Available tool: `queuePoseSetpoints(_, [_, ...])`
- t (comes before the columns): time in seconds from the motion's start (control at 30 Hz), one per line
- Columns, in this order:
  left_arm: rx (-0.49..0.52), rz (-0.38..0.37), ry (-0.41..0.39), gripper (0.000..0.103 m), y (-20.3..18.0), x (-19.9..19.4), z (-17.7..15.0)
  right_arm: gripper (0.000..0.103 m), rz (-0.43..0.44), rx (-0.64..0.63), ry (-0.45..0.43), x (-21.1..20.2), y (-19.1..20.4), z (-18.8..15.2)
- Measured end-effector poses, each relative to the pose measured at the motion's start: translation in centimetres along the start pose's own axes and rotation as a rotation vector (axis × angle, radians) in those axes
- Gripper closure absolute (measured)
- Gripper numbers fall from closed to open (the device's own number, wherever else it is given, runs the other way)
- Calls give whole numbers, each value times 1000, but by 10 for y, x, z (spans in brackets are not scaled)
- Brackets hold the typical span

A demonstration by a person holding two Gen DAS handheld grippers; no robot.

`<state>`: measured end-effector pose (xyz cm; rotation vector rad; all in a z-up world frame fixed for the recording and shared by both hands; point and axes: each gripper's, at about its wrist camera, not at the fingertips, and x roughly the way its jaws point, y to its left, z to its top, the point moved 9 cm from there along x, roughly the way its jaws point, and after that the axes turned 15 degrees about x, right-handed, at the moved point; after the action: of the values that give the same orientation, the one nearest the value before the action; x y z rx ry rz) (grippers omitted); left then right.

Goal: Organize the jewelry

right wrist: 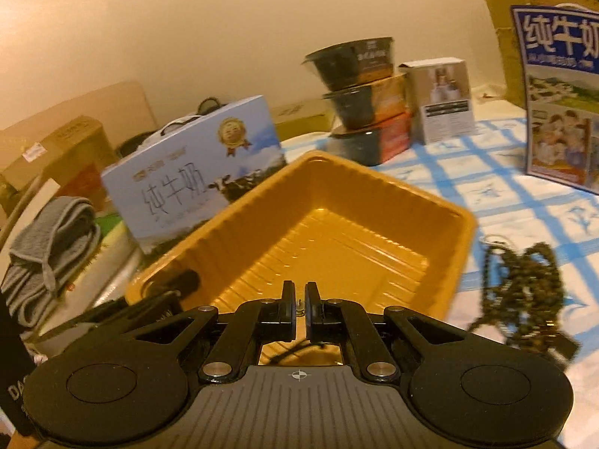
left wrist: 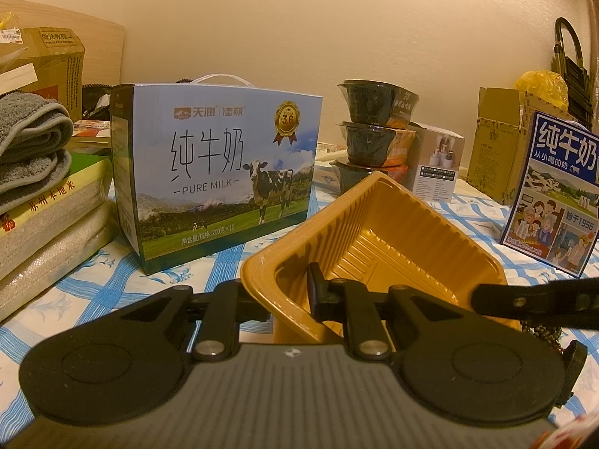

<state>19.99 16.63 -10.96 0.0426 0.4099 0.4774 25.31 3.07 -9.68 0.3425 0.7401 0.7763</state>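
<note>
Pinching the gold tray [left wrist: 393,239] rim, left claw [left wrist: 279,295] level, right claw [right wrist: 298,312] nearly closed, empty, above tray, beads [right wrist: 520,292] beside

one yellow plastic tray [right wrist: 337,209], one tangle of dark bead jewelry [right wrist: 520,292], two milk cartons [left wrist: 221,172] [left wrist: 554,194], three stacked black bowls [left wrist: 370,131], one small white box [left wrist: 436,161], one folded grey towel [left wrist: 30,142], two grippers [left wrist: 288,292] [right wrist: 299,308]

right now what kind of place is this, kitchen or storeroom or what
Probably a home room used for storage, not a shop or lab: a checked cloth over the surface, milk gift cartons, stacked instant-food bowls and folded towels piled against a plain wall.
</note>
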Motion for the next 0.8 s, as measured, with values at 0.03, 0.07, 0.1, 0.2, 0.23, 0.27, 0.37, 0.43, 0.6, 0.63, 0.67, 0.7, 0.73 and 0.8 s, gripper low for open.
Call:
queuePoseSetpoints(0.03, [-1, 0, -1, 87, 1, 0, 0, 99, 10, -1, 10, 3, 3, -2])
queuePoseSetpoints(0.07, [0, 0, -1, 87, 0, 0, 0, 99, 25, 1, 16, 6, 5, -3])
queuePoseSetpoints(0.1, [0, 0, -1, 87, 0, 0, 0, 98, 33, 1, 13, 8, 8, -3])
queuePoseSetpoints(0.2, [0, -1, -1, 87, 1, -1, 1, 82, 43, -6, -7, 8, 11, -1])
queuePoseSetpoints(0.23, [0, -2, -2, 87, 1, 0, 0, 67, 49, -4, -15, 6, 11, 0])
queuePoseSetpoints(0.27, [-1, -2, -1, 87, 1, -1, 0, 62, 56, 4, -28, 3, 10, 2])
queuePoseSetpoints(0.37, [-3, 0, 0, 87, 1, -1, 0, 58, 54, 18, -56, -7, 5, 7])
queuePoseSetpoints(0.43, [-4, 0, 2, 87, 2, -2, -1, 58, 36, 25, -68, -15, -2, 9])
queuePoseSetpoints(0.6, [-5, 0, 3, 87, 3, -2, -1, 58, -39, 61, -91, -41, -29, 10])
queuePoseSetpoints(0.63, [-4, 1, 3, 87, 3, -3, -1, 58, -58, 71, -94, -46, -36, 10])
queuePoseSetpoints(0.67, [-3, 1, 2, 87, 3, -3, -1, 58, -80, 87, -100, -52, -45, 10])
queuePoseSetpoints(0.7, [-1, 1, 2, 87, 2, -3, 0, 58, -98, 102, -105, -57, -52, 10])
queuePoseSetpoints(0.73, [-2, 1, 3, 87, 2, -3, 0, 58, -112, 114, -109, -63, -59, 9])
queuePoseSetpoints(0.8, [0, -1, 3, 87, 3, -3, 0, 58, -144, 129, -113, -73, -73, 7])
